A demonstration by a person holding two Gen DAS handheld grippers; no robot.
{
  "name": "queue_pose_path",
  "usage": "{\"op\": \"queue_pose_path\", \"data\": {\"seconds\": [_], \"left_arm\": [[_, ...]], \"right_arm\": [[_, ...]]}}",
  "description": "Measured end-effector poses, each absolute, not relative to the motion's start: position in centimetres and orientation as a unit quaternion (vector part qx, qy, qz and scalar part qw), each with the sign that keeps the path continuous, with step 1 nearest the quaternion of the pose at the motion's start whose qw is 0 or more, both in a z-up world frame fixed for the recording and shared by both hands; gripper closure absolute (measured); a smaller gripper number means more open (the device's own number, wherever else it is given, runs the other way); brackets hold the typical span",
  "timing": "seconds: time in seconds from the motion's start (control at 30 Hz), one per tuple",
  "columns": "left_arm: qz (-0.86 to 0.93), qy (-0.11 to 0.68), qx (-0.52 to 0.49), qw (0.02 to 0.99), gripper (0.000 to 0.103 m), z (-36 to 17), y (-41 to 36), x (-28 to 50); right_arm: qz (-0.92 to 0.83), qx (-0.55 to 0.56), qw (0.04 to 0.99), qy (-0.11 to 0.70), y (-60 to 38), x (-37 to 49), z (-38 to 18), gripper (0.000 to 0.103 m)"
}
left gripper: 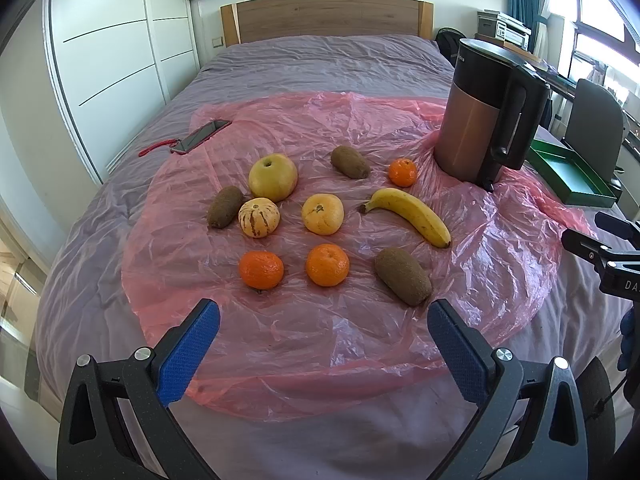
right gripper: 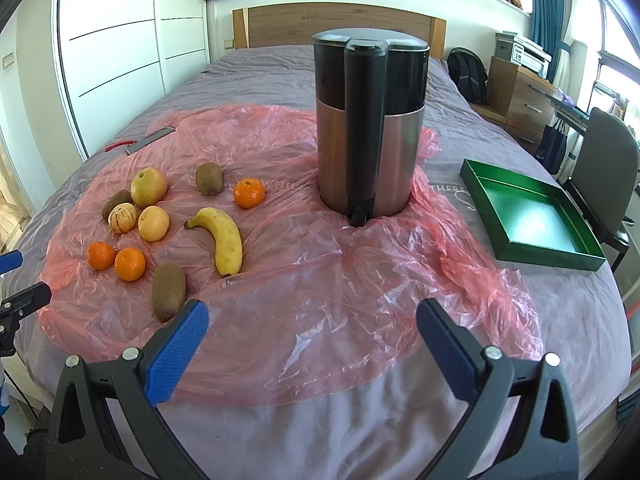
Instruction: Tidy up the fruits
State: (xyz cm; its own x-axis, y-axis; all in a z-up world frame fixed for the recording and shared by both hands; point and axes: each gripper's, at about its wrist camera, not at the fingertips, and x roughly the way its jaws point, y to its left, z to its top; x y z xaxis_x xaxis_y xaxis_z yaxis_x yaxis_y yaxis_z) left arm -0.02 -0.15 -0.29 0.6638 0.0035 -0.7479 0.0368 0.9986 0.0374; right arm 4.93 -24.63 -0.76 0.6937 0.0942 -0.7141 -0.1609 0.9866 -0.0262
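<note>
Seemingly nothing was sorted yet; the fruit [left gripper: 324,216] lay loose, the green tray [right gripper: 532,220] bare, my left claw [left gripper: 322,336] and right claw [right gripper: 312,332] both gaping, empty.

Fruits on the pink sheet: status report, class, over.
Left gripper, right gripper open, empty. Fruits loose on sheet. Green tray empty. Kettle between.

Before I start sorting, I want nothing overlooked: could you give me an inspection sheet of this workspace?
Surface: pink plastic sheet over a grey bedspread.
Job's things: banana, three kiwis, three mandarins, apple, striped melon, yellow citrus; green tray empty.
Clutter: kettle, phone.
Grippers: left claw and right claw open, holding nothing.
Cables: red strap by phone.
Surroundings: headboard, wardrobe, chair, shelves.
</note>
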Motion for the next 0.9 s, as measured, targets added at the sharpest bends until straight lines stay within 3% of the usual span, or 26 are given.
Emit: {"op": "queue_pose_path", "data": {"seconds": [0.9], "left_arm": [[-0.012, 0.409, 0.015, 0.912, 0.001, -0.72, -0.65, -0.10]], "right_arm": [[0.070, -0.046, 0.919, 0.385, -24.40, 4.77, -0.90, 0.000]]}}
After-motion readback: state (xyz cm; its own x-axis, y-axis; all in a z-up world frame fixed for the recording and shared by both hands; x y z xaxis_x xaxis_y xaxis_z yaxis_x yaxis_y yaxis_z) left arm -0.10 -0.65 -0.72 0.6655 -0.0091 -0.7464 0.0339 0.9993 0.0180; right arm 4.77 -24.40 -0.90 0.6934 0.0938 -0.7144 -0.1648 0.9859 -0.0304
